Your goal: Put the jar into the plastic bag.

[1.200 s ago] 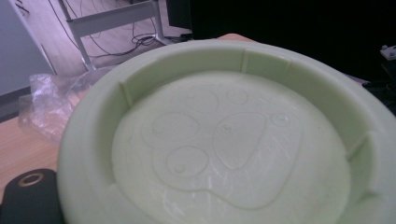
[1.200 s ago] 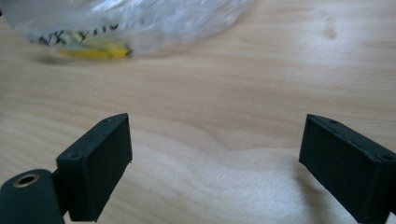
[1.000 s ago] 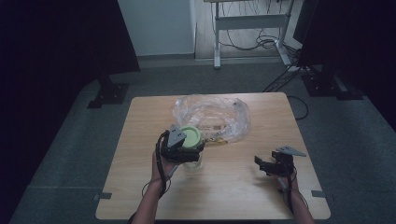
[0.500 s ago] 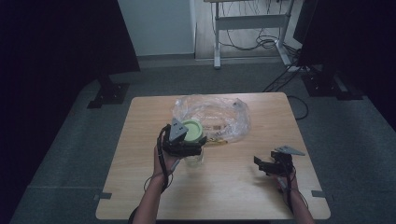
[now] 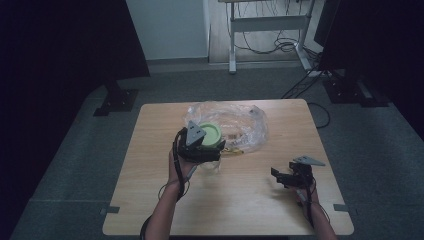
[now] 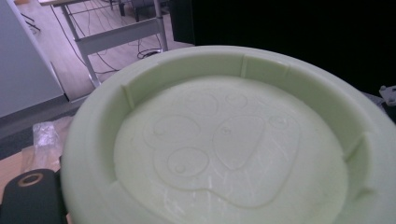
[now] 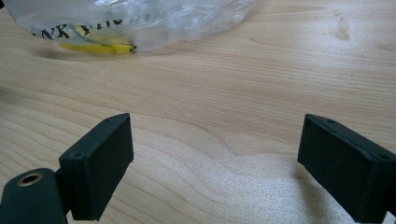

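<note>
The left gripper [image 5: 200,145] is closed on a pale green lid [image 5: 209,134], which sits atop a clear jar [image 5: 209,165] hanging below it over the table [image 5: 150,150]. In the left gripper view the lid [image 6: 224,140] sits right in front of the camera, its sunken top embossed with a paw-print outline, one black jaw just touching its near-left rim. Compared with a second ago, the left hand [image 5: 176,172] has carried the lid and jar slightly farther from the person, closer to the crumpled clear plastic bag [image 5: 240,125] at the far middle of the table. The right gripper [image 5: 292,175] has stayed near the table's near-right corner, its jaws spread wide and empty above bare wood. In the right gripper view the bag [image 7: 140,18] lies at the far left, with something yellow [image 7: 100,46] inside it.
</note>
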`<action>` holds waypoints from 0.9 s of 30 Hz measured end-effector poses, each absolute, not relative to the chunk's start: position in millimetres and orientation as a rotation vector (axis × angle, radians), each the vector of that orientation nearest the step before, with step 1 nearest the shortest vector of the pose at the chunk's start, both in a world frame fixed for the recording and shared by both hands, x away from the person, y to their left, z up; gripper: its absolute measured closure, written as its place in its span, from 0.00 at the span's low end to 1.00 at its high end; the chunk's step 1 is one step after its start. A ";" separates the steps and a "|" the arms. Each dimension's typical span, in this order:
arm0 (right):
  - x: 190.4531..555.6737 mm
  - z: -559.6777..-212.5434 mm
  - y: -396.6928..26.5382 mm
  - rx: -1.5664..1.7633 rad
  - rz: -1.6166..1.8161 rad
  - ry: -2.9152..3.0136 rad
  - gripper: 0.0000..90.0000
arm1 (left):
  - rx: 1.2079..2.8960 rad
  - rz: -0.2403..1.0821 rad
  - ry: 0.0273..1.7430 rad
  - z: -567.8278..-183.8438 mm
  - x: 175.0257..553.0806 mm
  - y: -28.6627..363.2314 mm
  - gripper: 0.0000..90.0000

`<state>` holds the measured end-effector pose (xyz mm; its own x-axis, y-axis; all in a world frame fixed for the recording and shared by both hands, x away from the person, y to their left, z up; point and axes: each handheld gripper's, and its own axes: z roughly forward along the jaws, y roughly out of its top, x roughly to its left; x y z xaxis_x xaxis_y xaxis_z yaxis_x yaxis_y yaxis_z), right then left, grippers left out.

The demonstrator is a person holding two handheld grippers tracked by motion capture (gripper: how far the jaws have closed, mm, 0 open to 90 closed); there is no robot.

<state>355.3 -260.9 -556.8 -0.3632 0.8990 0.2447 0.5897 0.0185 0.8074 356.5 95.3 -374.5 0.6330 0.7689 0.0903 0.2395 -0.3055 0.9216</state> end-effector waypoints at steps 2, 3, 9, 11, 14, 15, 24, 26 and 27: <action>355.5 -556.8 -261.1 1.526 1.278 1.966 0.11 | 1.854 0.657 0.792 -372.7 356.5 93.0 0.12; 355.5 -556.8 -261.2 1.526 1.279 1.966 0.11 | 1.853 0.656 0.789 -372.5 356.4 91.7 0.12; 355.5 -556.9 -261.6 1.527 1.285 1.966 0.11 | 1.850 0.644 0.785 -374.6 360.7 85.9 0.12; 355.6 -556.9 -261.5 1.526 1.285 1.969 0.11 | 1.852 0.645 0.785 -374.1 362.4 84.8 0.12; 356.0 -556.9 -261.4 1.523 1.284 1.969 0.11 | 1.850 0.647 0.788 -372.0 365.5 83.4 0.12; 356.2 -556.9 -261.4 1.525 1.284 1.969 0.11 | 1.847 0.648 0.789 -371.3 366.4 82.8 0.12; 356.2 -556.8 -260.6 1.517 1.280 1.978 0.12 | 1.853 0.652 0.777 -367.0 373.6 77.9 0.12; 356.2 -556.8 -260.3 1.515 1.279 1.981 0.12 | 1.848 0.648 0.780 -366.8 375.6 77.2 0.12; 356.3 -556.8 -260.2 1.514 1.278 1.983 0.12 | 1.847 0.646 0.780 -366.6 376.8 76.9 0.12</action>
